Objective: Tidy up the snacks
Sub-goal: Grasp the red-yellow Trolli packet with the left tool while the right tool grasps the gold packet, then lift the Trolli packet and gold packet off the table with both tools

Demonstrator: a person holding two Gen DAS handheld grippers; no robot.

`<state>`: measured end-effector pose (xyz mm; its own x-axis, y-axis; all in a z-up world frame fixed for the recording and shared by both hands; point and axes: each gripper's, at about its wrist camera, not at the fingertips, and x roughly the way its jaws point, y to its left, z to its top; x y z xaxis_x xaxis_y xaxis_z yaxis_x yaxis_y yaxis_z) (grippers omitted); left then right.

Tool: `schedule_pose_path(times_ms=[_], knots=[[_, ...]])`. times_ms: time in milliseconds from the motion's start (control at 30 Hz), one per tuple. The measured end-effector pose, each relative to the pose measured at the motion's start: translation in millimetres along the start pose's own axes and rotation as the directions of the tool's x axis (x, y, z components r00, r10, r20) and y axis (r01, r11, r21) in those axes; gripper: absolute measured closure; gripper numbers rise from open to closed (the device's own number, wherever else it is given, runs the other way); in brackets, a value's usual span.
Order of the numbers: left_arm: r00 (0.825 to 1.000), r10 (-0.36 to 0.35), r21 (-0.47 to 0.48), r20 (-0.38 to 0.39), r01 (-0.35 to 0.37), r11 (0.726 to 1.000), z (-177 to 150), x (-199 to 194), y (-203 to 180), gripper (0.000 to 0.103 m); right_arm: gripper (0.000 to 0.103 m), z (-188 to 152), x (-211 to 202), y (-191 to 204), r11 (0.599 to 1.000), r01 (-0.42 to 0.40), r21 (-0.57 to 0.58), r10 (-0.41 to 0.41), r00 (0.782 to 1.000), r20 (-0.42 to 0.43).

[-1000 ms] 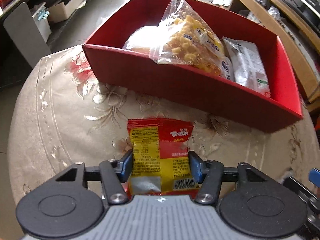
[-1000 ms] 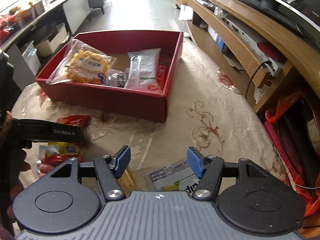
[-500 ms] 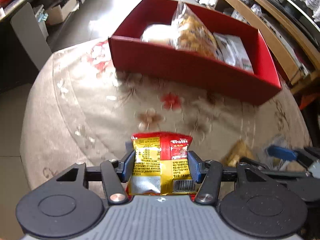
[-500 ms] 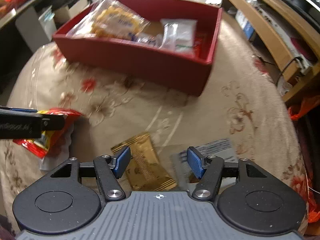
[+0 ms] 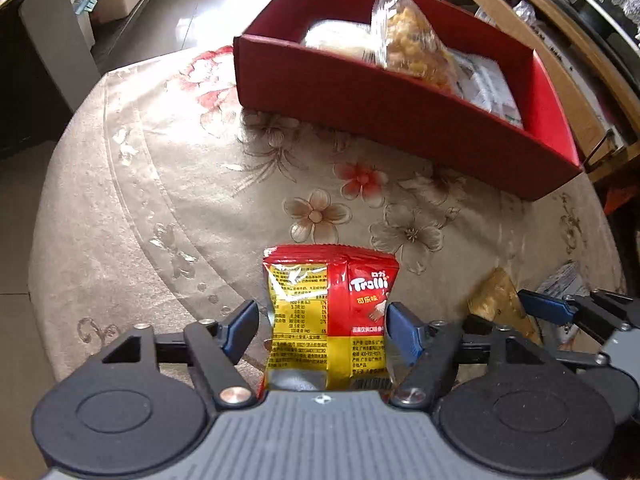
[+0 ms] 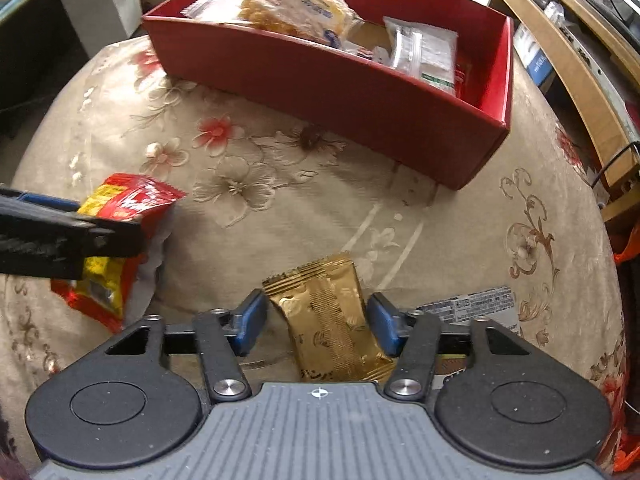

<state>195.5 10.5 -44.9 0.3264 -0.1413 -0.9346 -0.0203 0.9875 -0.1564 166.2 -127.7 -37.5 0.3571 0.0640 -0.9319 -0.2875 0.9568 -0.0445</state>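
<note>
Red and yellow foil marks the Trolli gummy packet (image 5: 331, 320), which sits between the blue pads of the left tongs (image 5: 322, 330). The right pad touches its edge, while a sliver of gap shows at the left pad, so I cannot tell whether the packet is truly clamped; in the right wrist view it looks raised off the cloth. Before carrying it, squeeze until both pads bite the sealed body, not just the crinkled edge, or it may slip out.

Gold foil wraps the second snack, the gold packet (image 6: 328, 320), lying flat on the near part of the desk (image 6: 460, 216) between the pads of the right tongs (image 6: 316, 322). These tongs stand apart, with clear gaps on both sides. To take it well, lower them until the pads straddle the packet's middle, then close across its narrow width; foil on cloth is slippery, so a low, level approach helps.

Farther off, the red box (image 5: 400, 120) sits on the far side of the desk, already holding a clear bag of yellow puffs (image 5: 412, 48) and white packets. Lift each snack over the near wall and release it in the open corner at the right.

A printed white packet (image 6: 476, 304) lies just right of the gold one.
</note>
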Motion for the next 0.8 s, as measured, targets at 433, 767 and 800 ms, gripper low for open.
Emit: schedule_pose_path(times_ms=[433, 767, 800], knots=[[1.000, 0.005, 0.031, 0.025, -0.006, 1.000, -28.4, -18.2, -1.5, 0.052, 0.056, -23.6, -30.7, 12.0, 1.000, -0.008, 0.030, 0.007, 0.999, 0.039], [0.998, -0.047, 0.039, 0.031, 0.046, 0.998, -70.5, -41.9, 5.0, 0.055, 0.056, -41.1, -33.3, 18.3, 1.000, 0.007, 0.029, -0.008, 1.000, 0.023], [0.999, -0.035, 0.040, 0.029, 0.034, 0.999, -72.0, -39.7, 4.9, 0.055, 0.055, -41.3, -31.1, 19.4, 1.000, 0.009, 0.025, -0.010, 1.000, 0.019]])
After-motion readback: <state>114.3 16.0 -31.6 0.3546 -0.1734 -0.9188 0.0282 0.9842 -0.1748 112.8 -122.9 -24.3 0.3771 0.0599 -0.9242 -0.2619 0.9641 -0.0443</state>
